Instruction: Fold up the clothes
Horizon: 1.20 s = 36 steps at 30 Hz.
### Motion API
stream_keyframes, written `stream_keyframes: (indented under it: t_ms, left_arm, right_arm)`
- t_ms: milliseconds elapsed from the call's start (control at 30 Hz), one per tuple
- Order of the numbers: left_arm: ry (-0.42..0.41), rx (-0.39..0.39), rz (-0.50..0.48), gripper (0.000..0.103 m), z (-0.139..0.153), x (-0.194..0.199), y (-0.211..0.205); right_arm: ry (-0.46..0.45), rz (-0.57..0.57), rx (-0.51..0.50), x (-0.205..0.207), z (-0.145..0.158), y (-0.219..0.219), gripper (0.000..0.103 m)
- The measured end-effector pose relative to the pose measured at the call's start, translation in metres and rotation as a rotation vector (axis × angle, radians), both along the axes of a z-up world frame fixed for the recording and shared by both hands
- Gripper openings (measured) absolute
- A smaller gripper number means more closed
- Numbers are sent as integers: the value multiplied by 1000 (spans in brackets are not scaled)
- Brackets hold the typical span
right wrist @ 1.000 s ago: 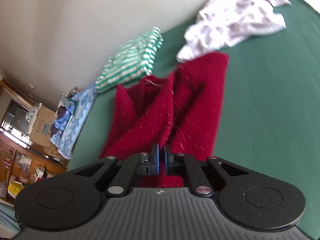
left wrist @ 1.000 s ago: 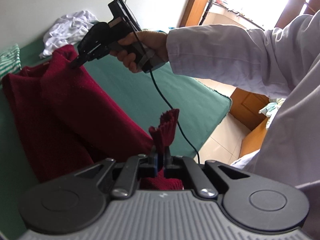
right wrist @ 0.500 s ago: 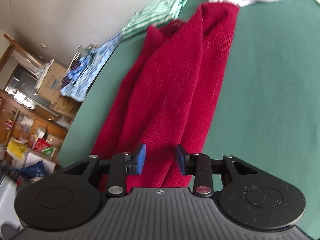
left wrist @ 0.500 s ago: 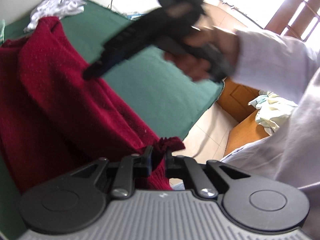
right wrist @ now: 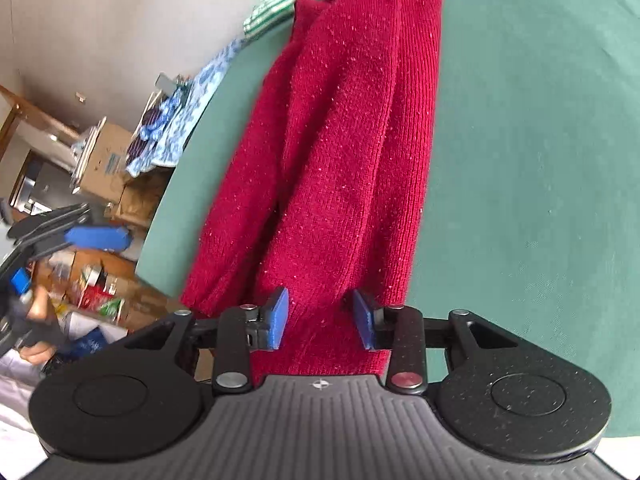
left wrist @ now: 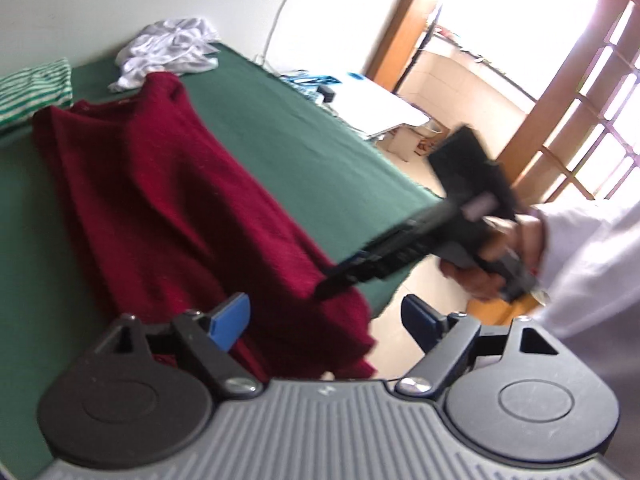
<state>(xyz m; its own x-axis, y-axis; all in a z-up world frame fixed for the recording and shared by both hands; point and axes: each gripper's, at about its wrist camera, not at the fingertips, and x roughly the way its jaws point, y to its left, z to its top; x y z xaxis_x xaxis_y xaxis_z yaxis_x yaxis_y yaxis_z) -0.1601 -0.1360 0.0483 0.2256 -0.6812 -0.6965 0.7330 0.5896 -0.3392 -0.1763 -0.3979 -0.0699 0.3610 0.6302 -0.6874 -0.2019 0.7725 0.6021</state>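
A dark red knit sweater (left wrist: 160, 200) lies folded lengthwise in a long strip on the green table (left wrist: 304, 136); its hem end hangs at the near table edge. My left gripper (left wrist: 326, 320) is open, with its blue pads on either side of that hem end and nothing between them. My right gripper (right wrist: 320, 320) is also open and hovers just above the sweater (right wrist: 340, 160) near the hem. In the left wrist view the right gripper (left wrist: 326, 290) points at the sweater's right edge, held by a hand (left wrist: 488, 268). The left gripper (right wrist: 80, 232) shows at the left of the right wrist view.
A crumpled white garment (left wrist: 168, 46) and a folded green-striped one (left wrist: 34, 90) lie at the table's far end. A blue patterned cloth (right wrist: 188, 108) lies at the left edge. Cardboard boxes (right wrist: 108, 160) and clutter stand beyond it. A white sleeve (left wrist: 592, 264) fills the right.
Both grippers were shut on the sweater and have opened and let it go. The sweater has dropped flat onto the table. The right gripper has drawn back from the far end to the hem.
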Motion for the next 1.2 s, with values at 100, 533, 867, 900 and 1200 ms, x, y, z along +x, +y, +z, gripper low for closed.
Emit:
stream_keyframes:
  t_ms: [100,533,867,900,1200]
  left_arm:
    - [10,46,15,79,-18,7,-8]
    - [-67,94,-14,87,-29,-9,-15]
    - [-298,182,-31,70,-24,-11,-45]
    - [-332,188,-35,70,-25,-8,-52]
    - [-315,275,-135,47,-69,-2,-99]
  right_arm:
    - [-42,-13,-25,-3,6,2,4]
    - [21,-110,44,-30,-2,-15,33]
    - [-47,-48,-129,-23,22,-9,2]
    - [-62,-46,-157,-17,29,-12,4]
    - [-254,-107,-85,150,89,-41,49]
